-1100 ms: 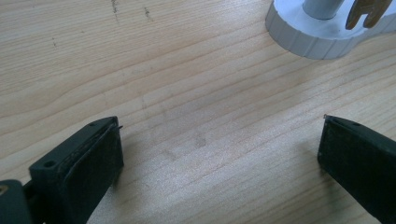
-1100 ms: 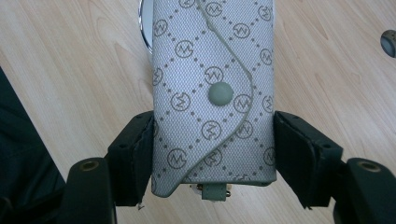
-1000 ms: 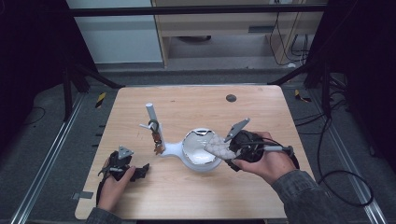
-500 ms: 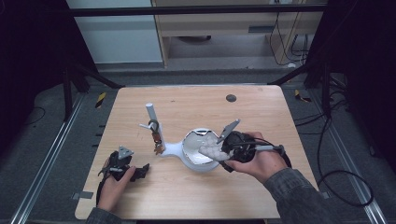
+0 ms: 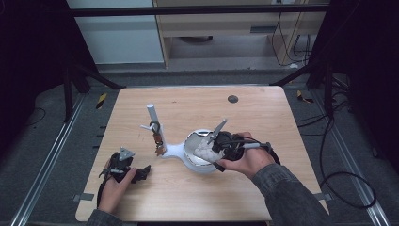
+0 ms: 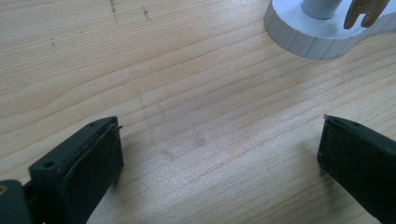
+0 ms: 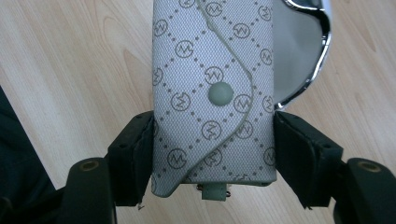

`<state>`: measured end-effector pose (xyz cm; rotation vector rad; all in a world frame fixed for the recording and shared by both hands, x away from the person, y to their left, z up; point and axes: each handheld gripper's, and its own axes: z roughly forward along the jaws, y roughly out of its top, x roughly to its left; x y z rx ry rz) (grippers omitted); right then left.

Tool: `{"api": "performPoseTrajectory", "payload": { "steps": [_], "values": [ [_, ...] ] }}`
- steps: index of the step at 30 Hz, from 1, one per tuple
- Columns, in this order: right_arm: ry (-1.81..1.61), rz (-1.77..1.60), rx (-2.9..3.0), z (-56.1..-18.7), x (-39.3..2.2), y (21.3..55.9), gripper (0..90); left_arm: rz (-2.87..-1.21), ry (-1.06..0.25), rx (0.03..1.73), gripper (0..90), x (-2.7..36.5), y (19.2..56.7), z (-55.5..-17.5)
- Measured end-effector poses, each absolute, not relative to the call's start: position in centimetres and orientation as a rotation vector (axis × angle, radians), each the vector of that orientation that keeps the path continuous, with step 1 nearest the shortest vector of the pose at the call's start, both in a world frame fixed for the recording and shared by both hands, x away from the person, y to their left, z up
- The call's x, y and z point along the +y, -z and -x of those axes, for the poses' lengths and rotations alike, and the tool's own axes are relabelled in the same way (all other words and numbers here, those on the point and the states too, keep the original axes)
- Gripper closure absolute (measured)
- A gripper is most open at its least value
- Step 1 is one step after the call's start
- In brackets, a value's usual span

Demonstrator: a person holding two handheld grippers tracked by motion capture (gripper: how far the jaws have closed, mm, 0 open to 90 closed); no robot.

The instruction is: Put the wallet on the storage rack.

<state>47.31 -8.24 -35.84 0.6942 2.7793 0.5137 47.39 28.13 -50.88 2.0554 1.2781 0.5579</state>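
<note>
Right gripper view showed a small grey patterned pouch with a snap button clamped between the two black jaws of the right gripper, the pads being pressed against both of its sides. Behind the pouch, a shiny metal bowl was seen, its rim just beyond the pouch's far end. In the high view, the right gripper was held at the near right edge of the bowl, with the pouch carried over the bowl's inside. The bowl was joined to a white stand with an upright post, set just left of the bowl on the table. The left gripper was rested on the table well left of the bowl and nearer the person. In the left gripper view, its jaws were spread wide over bare wood, nothing being held between them, and the stand's round base was seen beyond them.
</note>
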Motion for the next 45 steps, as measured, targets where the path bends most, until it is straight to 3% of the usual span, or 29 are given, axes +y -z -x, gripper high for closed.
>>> {"api": "performPoseTrajectory", "payload": {
  "steps": [45],
  "values": [
    [-0.399,-0.743,2.802,-49.7,-5.4,37.1,32.6,-2.059,-0.558,1.273,0.0,28.1,50.9,-47.4]
  ]
}}
